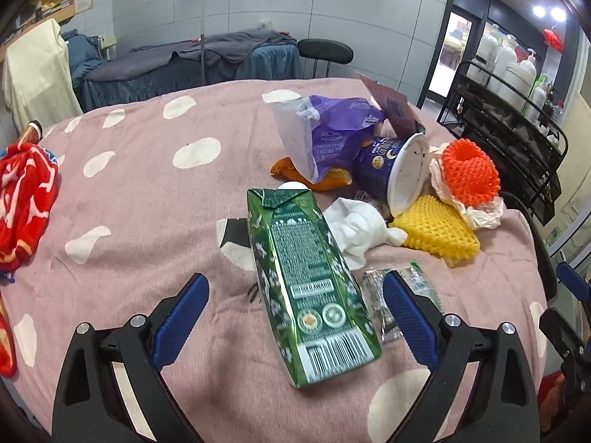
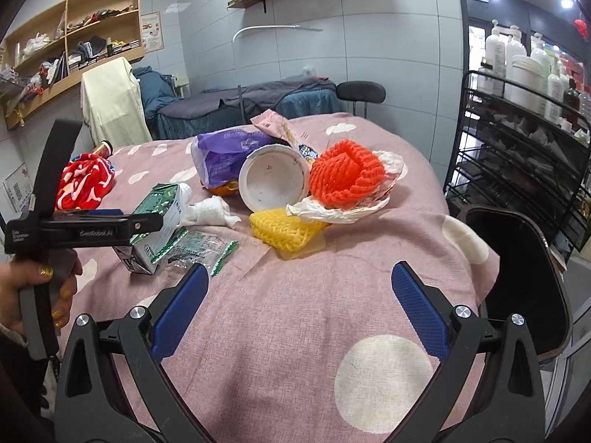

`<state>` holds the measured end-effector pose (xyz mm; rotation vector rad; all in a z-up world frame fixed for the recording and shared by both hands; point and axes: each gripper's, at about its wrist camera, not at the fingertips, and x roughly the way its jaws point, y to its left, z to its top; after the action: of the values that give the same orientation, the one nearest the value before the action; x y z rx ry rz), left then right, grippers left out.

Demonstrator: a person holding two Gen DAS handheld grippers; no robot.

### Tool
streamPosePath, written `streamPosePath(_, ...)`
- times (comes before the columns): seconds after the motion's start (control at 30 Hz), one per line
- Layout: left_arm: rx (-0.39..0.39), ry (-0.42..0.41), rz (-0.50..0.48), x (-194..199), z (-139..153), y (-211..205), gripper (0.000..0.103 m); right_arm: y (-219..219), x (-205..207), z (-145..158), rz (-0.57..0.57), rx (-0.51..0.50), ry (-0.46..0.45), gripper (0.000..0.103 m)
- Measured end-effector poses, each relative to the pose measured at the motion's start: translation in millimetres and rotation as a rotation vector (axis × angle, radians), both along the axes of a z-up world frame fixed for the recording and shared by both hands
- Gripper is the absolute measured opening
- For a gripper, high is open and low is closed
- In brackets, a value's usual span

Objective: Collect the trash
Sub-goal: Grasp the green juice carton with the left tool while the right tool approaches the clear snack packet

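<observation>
Bed (image 1: 147, 192): a pink blanket with white spots covers it; all the trash lies on top, toward the far right side.
Red cloth (image 1: 26, 199): bunched at the bed's left edge, well apart from the trash.
Left claw (image 1: 295, 317): spread wide and grasping nothing; the green carton lies lengthwise between its blue pads, with blanket showing on the left side, while on the right the pad sits over the clear wrapper. In the right wrist view a person's hand (image 2: 22, 295) holds its handle.
Right claw (image 2: 299, 302): released and empty, hanging over bare blanket nearer than the trash pile.
Purple bag (image 1: 332, 136): crumpled at the back of the pile, leaning on the cup.
Green carton (image 1: 310, 284): on its side, barcode end nearest the left wrist camera.
Cup (image 1: 391, 170): blue outside, white inside, tipped on its side with a card stuck in its mouth.
Orange foam net (image 1: 469, 173): rests on crumpled white paper, right of the cup.
Yellow foam net (image 1: 436, 229): flat, just in front of the cup.
White tissue (image 1: 358, 229): wadded between carton and yellow net.
Clear wrapper (image 1: 376, 302): green-edged, touching the carton's right side.
</observation>
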<state>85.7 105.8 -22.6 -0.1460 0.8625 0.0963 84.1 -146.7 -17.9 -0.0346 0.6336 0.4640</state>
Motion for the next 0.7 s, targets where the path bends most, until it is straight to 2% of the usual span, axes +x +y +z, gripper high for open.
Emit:
streamPosePath(0.13, -0.041, 0.064, -0.016, 15, -7, 4, 0.089, 8, 4, -1, 0.02, -0.02, 0.014, 0.098)
streamPosePath(0.27, -0.025, 0.122, -0.026, 24, -15, 6, 0.079, 17, 5, -1, 0.048, -0.043, 0.02, 0.098)
streamPosePath(0.33, -0.046, 0.117, -0.028, 21, -16, 9, 0.076, 22, 7, 0, 0.059, -0.059, 0.019, 0.098)
streamPosePath(0.5, -0.107, 0.134, -0.02, 17, -24, 21, 0.06, 30, 17, -3, 0.11, -0.048, 0.068, 0.098)
streamPosePath(0.63, -0.174, 0.135, -0.017, 15, -27, 32, 0.06, 45, 22, -6, 0.169, -0.055, 0.098, 0.098)
streamPosePath(0.7, -0.164, 0.134, -0.015, 16, -26, 32, 0.06, 54, 24, -7, 0.199, -0.07, 0.105, 0.098)
